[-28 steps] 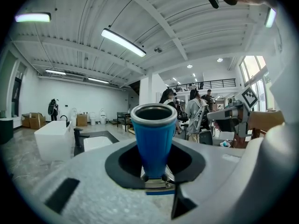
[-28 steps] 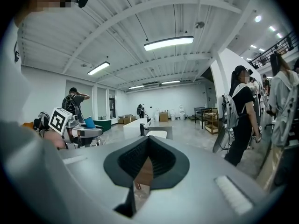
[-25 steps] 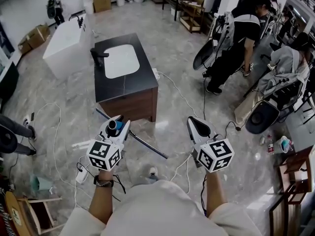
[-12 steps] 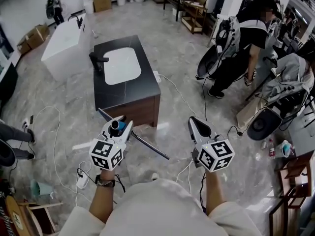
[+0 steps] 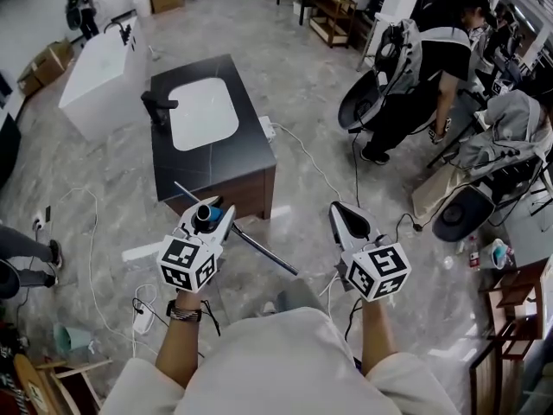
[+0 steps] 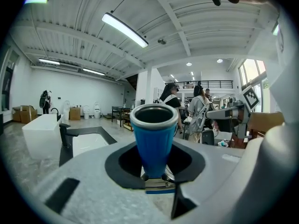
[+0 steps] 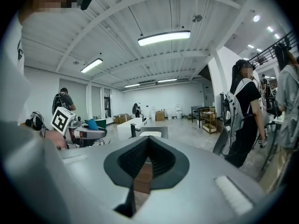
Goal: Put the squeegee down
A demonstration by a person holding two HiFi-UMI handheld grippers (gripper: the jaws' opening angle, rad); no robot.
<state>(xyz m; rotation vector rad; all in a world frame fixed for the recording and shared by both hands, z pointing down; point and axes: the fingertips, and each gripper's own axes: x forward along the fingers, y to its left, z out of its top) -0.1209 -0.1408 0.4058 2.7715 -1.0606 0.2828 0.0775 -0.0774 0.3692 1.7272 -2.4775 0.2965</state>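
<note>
My left gripper is shut on the squeegee's blue handle, which stands upright between the jaws with its open end up. Under the gripper, the squeegee's long dark blade runs diagonally above the floor. My right gripper is held level beside it, jaws shut with nothing in them, and in the right gripper view its tips meet. Both grippers point toward a wooden vanity with a black top, a white basin and a black tap, just ahead of the left gripper.
A white bathtub stands beyond the vanity to the left. People and chairs crowd the right side. Cables and a power strip lie on the marble floor. Shelving stands at the back.
Both grippers have moved forward toward the vanity, which now sits closer in the head view. The left still holds the squeegee the same way; the right stays shut.
</note>
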